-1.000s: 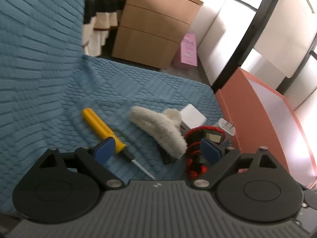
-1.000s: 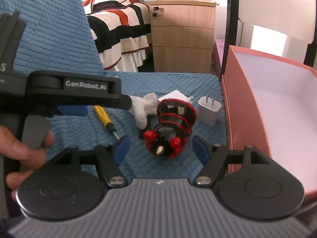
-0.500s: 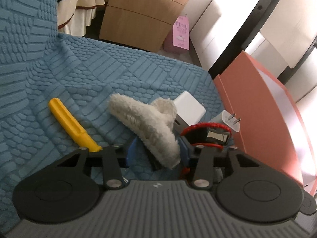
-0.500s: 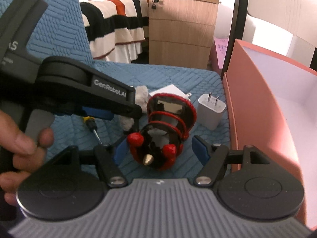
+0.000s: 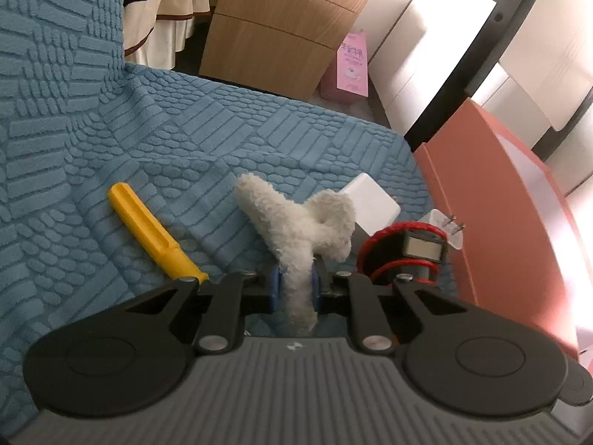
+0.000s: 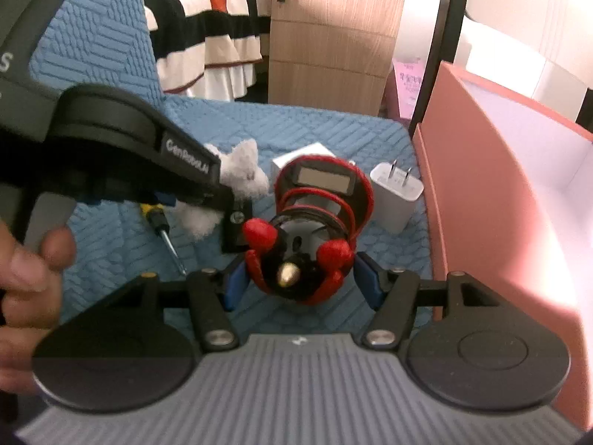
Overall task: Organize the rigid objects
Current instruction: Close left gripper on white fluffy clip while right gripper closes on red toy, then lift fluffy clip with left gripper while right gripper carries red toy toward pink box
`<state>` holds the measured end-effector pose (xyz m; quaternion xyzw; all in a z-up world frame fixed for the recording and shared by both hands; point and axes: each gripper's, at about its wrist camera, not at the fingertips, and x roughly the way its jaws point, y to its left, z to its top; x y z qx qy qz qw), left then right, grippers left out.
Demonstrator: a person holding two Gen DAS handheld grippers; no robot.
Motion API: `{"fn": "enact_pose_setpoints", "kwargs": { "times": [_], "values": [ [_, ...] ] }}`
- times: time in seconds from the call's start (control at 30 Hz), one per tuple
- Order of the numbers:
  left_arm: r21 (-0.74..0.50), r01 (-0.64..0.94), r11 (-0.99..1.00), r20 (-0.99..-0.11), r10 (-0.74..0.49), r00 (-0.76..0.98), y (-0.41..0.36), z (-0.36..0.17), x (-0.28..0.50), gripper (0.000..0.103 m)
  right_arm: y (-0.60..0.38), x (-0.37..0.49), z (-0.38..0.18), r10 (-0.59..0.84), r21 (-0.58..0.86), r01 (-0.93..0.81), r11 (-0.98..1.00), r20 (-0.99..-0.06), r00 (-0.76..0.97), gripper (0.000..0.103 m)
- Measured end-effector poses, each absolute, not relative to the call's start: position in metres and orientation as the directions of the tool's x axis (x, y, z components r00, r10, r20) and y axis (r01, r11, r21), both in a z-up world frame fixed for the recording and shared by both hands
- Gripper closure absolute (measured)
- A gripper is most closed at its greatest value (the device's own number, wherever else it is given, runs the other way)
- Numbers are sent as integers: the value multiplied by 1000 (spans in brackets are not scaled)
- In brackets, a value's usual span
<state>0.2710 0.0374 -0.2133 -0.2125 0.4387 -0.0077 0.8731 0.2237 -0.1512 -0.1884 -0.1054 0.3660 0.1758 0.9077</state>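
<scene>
In the left wrist view, the left gripper (image 5: 295, 289), which stood wide a second ago, is closing and now pinches the lower end of the fluffy white clip (image 5: 296, 230), which lies on the blue cover (image 5: 185, 141) between the yellow screwdriver (image 5: 155, 233) and the white box (image 5: 370, 204); that reads as a grasp made but no lift yet. The screwdriver's tip is hidden behind the gripper body. In the right wrist view, the right gripper (image 6: 300, 289) has come down around the red-and-black gadget (image 6: 315, 222) and its jaws are closing on either side, though the pads seem to stand just off it and blur makes contact uncertain. The white charger (image 6: 396, 196) stands near the orange box (image 6: 481, 193), whose inside is largely cut off.
</scene>
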Motion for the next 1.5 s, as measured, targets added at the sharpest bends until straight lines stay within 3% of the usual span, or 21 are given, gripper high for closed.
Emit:
{"fn": "enact_pose_setpoints", "kwargs": {
  "times": [0.33, 0.87, 0.93, 1.0, 1.07, 1.5],
  "values": [
    [-358, -145, 922, -752, -193, 631, 36, -195, 244, 84, -165, 217, -168, 268, -50, -388, 920, -641, 719, 43],
    [-322, -149, 935, -818, -196, 541, 31, -201, 219, 83, -187, 199, -172, 335, 90, -395, 914, -715, 613, 42],
    [-340, -155, 928, -816, -209, 539, 33, -201, 221, 75, -191, 202, -173, 343, 120, -376, 919, -716, 608, 42],
    [-350, -166, 922, -810, -209, 548, 34, -200, 223, 53, -192, 204, -174, 348, 133, -372, 919, -716, 605, 42],
    [-351, -161, 922, -796, -203, 570, 33, -197, 223, 47, -191, 205, -174, 346, 125, -376, 918, -713, 610, 42],
    [-324, -109, 940, -783, -202, 588, 17, -200, 236, 43, -186, 208, -183, 328, 104, -378, 920, -733, 596, 41]
  ]
}}
